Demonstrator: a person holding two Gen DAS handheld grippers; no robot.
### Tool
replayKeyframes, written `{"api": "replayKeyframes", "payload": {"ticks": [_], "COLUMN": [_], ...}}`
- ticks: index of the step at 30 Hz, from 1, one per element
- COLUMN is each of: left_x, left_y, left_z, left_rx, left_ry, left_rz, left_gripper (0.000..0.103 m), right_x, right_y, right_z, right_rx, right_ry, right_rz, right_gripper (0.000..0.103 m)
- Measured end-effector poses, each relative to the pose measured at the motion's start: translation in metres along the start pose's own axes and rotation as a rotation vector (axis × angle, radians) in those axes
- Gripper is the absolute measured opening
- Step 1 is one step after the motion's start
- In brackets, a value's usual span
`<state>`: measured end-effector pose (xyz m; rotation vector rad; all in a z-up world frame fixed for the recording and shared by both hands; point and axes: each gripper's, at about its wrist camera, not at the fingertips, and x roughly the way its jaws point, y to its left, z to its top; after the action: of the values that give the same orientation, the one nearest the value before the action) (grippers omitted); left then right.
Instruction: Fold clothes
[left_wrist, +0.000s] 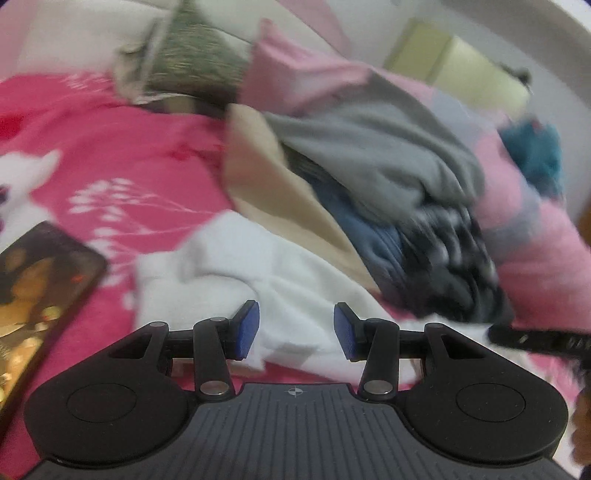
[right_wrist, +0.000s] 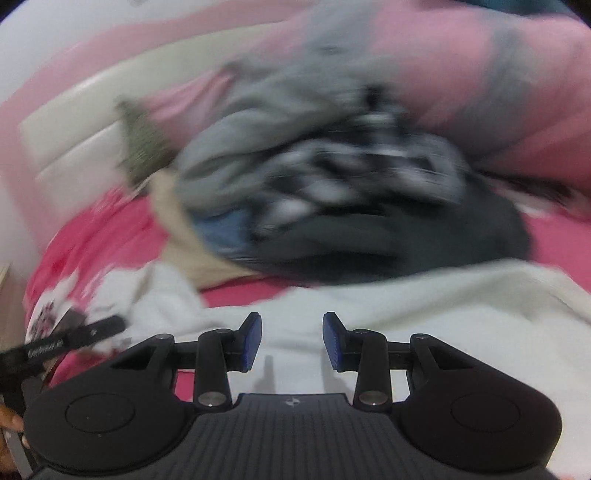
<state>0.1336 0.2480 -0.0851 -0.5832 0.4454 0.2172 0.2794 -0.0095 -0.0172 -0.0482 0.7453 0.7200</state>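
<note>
A white garment (left_wrist: 236, 266) lies spread on the pink bed cover (left_wrist: 122, 147); it also shows in the right wrist view (right_wrist: 424, 317). My left gripper (left_wrist: 296, 330) is open and empty just above its near edge. My right gripper (right_wrist: 292, 341) is open and empty over the white garment. Behind it sits a heap of clothes: a grey piece (left_wrist: 373, 147), a blue piece (left_wrist: 365, 229), a dark patterned piece (left_wrist: 454, 258) and a beige piece (left_wrist: 273, 184). Both views are blurred.
A phone with a lit screen (left_wrist: 37, 295) lies on the cover at the left. Pink pillows (left_wrist: 535, 251) and a green patterned cushion (left_wrist: 188, 55) lie at the back by the white headboard (right_wrist: 92, 122). The other gripper's dark strap (right_wrist: 70, 338) shows at the left.
</note>
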Motion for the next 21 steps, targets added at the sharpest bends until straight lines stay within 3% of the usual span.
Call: {"api": "replayKeyframes", "payload": {"ticks": [2,5,9,11,14,16,18,21], "left_x": [-0.008,-0.012,-0.014,-0.020,-0.022,-0.017,-0.010,-0.008], "left_y": [0.012,0.021,0.027,0.033,0.042,0.047,0.048,0.045], "left_z": [0.004,0.002,0.001,0.002,0.004,0.003,0.002,0.000], "left_rx": [-0.067,-0.078,-0.092,-0.124,-0.148,-0.154,-0.151,-0.124], "left_ry": [-0.051,-0.084,-0.084,-0.131,-0.153,-0.095,-0.039,-0.018], "left_rz": [0.002,0.025,0.052,0.083,0.104,0.088,0.071,0.057], "left_gripper": [0.045,0.045,0.045,0.045,0.046,0.048,0.053,0.061], "right_x": [0.016,0.044,0.081,0.094,0.103,0.108,0.118,0.138], "right_y": [0.030,0.074,0.123,0.143,0.157,0.162,0.167,0.169], "right_z": [0.012,0.029,0.050,0.060,0.071,0.075,0.077,0.076], "right_rx": [-0.097,-0.251,-0.394,-0.431,-0.386,-0.350,-0.317,-0.247], "right_ry": [0.016,0.036,0.060,0.068,0.106,0.126,0.175,0.270], "right_rz": [0.028,0.047,0.091,0.126,0.190,0.227,0.215,0.177], "right_gripper": [0.050,0.059,0.060,0.060,0.060,0.060,0.060,0.060]}}
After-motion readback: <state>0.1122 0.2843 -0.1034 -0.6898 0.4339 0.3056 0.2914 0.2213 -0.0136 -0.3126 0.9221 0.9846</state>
